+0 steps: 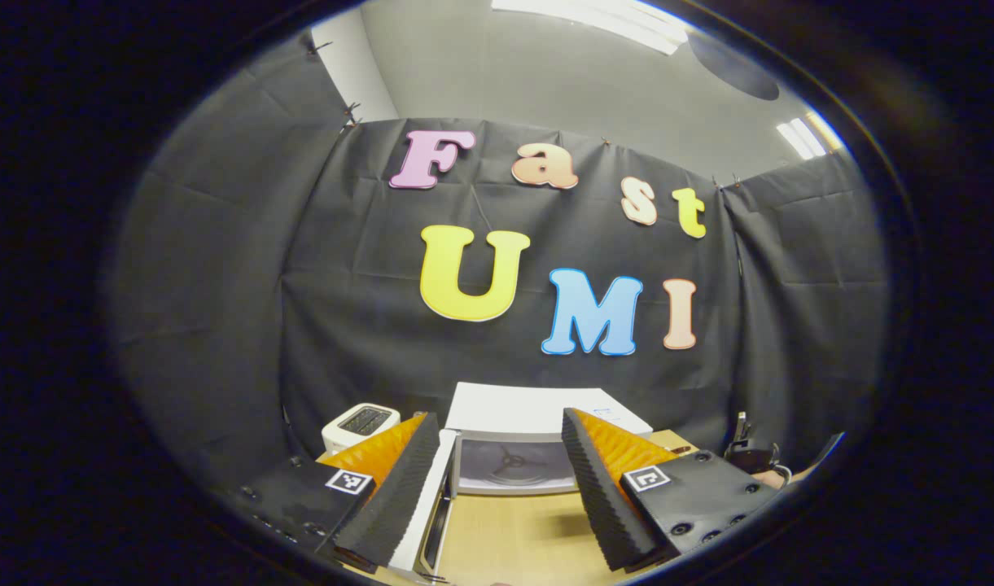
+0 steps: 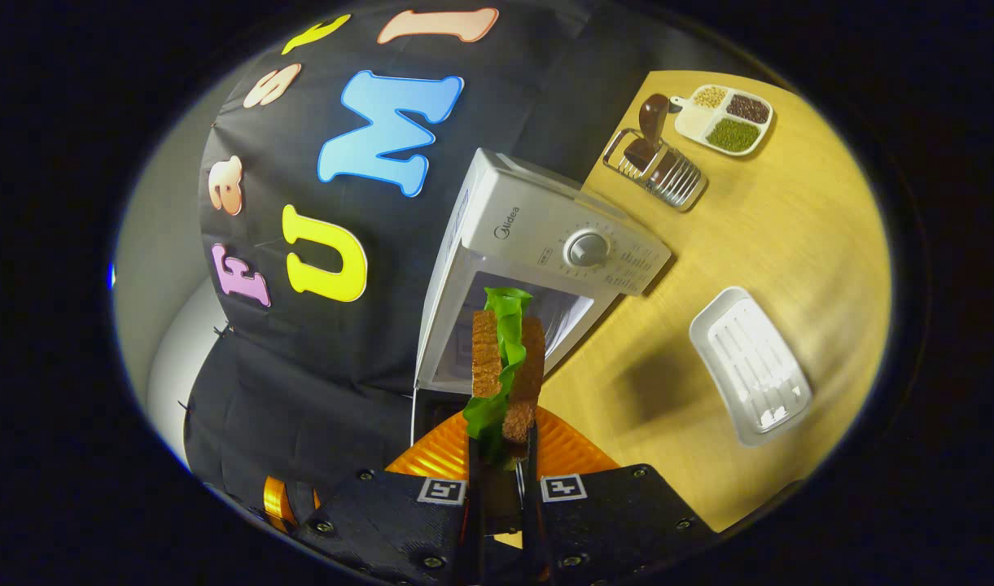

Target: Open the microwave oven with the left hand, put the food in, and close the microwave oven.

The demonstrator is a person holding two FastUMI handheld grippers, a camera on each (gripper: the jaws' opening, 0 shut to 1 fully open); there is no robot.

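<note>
The white microwave [image 1: 545, 407] stands at the back of the wooden table, its door [image 1: 431, 509] swung open to the left and the turntable inside [image 1: 513, 464] in sight. My left gripper [image 1: 498, 415] is open in front of the cavity, holding nothing, its left finger close to the door's edge. My right gripper [image 2: 503, 443] is shut on a sandwich [image 2: 505, 366] of two brown bread slices with green lettuce, held on edge. The sandwich hangs in front of the microwave's [image 2: 545, 236] open cavity, still outside it.
A white toaster [image 1: 360, 423] sits left of the microwave. In the right gripper view, an empty white ribbed tray [image 2: 749, 366] lies on the table [image 2: 790, 236] beside the microwave. Farther off stand a metal rack with a brown handle [image 2: 655, 163] and a divided dish of grains [image 2: 724, 114].
</note>
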